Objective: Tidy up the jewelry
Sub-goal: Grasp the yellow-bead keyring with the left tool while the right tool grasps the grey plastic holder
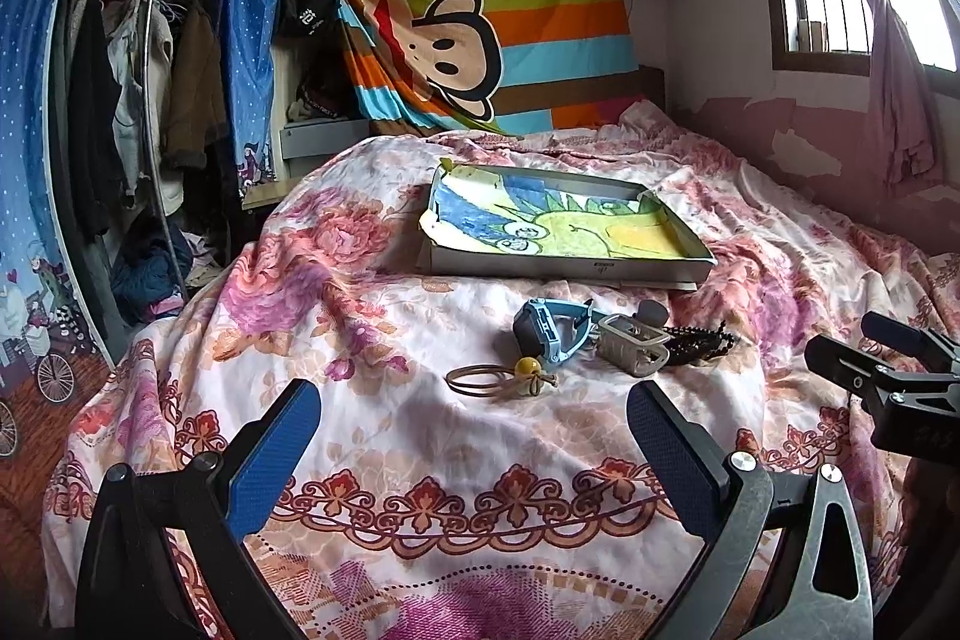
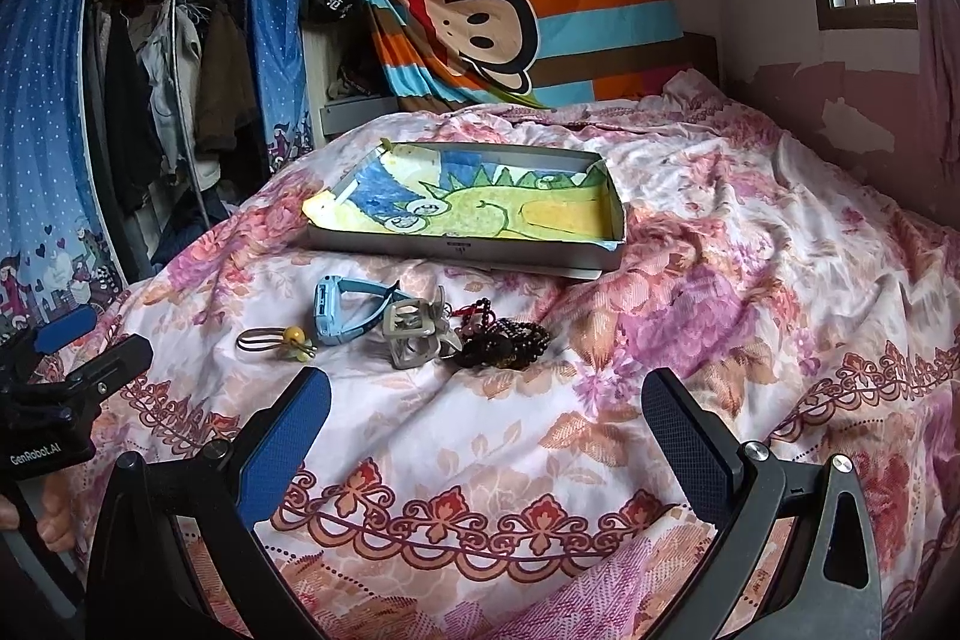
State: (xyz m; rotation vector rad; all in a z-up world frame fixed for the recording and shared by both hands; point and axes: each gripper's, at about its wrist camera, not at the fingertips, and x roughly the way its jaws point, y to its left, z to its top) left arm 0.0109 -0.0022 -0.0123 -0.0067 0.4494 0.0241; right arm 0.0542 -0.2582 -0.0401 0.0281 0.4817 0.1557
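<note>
The left gripper (image 1: 474, 421) is held with its blue-padded fingers spread wide apart and nothing between them, above the floral bedspread (image 1: 372, 436) near the foot edge of the bed. The right gripper (image 2: 486, 409) is likewise held apart and empty, just beside the left one.

Beyond the fingertips, a short row of items is laid on the bedspread. Toward the bed's left edge a hair tie with a yellow bead (image 1: 498, 377) is seen, lying flat. Next to it a light blue smartwatch (image 1: 549, 331) is propped on its side, and a grey square watch case (image 1: 633, 345) is set just beside it. A dark beaded bracelet (image 2: 504, 343) is heaped against the grey case, on the window side.

Farther up the bed, a shallow grey cardboard tray (image 1: 564, 271) lined with a crayon drawing is placed, well apart from the row.
</note>
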